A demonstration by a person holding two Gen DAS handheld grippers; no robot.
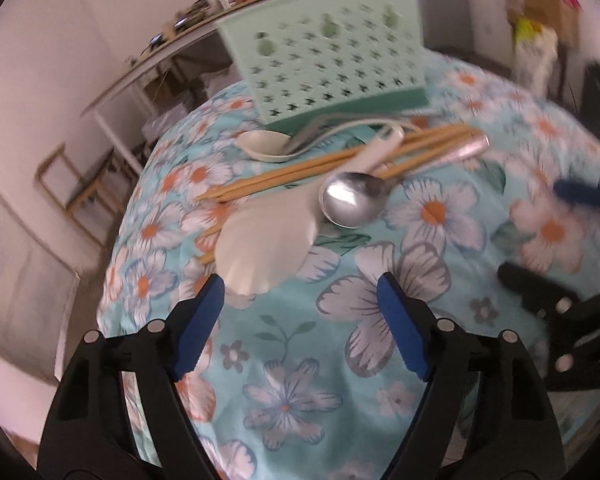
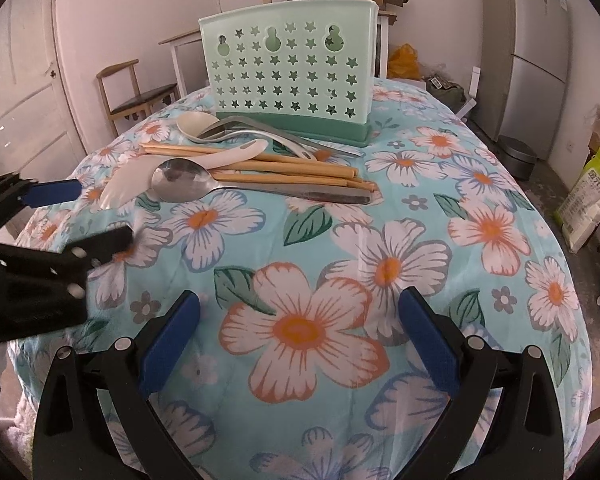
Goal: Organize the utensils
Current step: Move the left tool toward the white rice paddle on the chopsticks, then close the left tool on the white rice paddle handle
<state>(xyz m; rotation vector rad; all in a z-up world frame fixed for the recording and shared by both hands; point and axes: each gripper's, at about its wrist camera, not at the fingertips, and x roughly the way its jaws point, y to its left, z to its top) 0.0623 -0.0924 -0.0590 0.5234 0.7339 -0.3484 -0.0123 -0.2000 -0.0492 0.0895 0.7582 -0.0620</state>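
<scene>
Left wrist view shows the left gripper (image 1: pixel 300 300) with its blue pads apart and nothing between them, hovering just short of the white rice paddle (image 1: pixel 266 256), the nearest piece of a tangled pile on the flowered tablecloth (image 1: pixel 300 360). Across the pile lie a metal spoon (image 1: pixel 354 200), a bundle of wooden chopsticks (image 1: pixel 268 182) and a white soup spoon (image 1: pixel 262 144), all resting just in front of the green holder (image 1: pixel 324 64), which stands upright at the far side of the table. The right gripper (image 2: pixel 300 340) hangs wide and empty over bare cloth, well clear of the utensils.

The step in hand looks like a first pick from the pile. The paddle's blade is broad and flat, so a grip on its narrower neck would likely hold better, though the metal spoon's bowl overlaps it there and may shift. Lifting the top pieces first would spare the rest.

Open cloth lies on the near side of the pile for both grippers to work. The table falls away close on the left of the paddle, and the holder's wall blocks the far side.
</scene>
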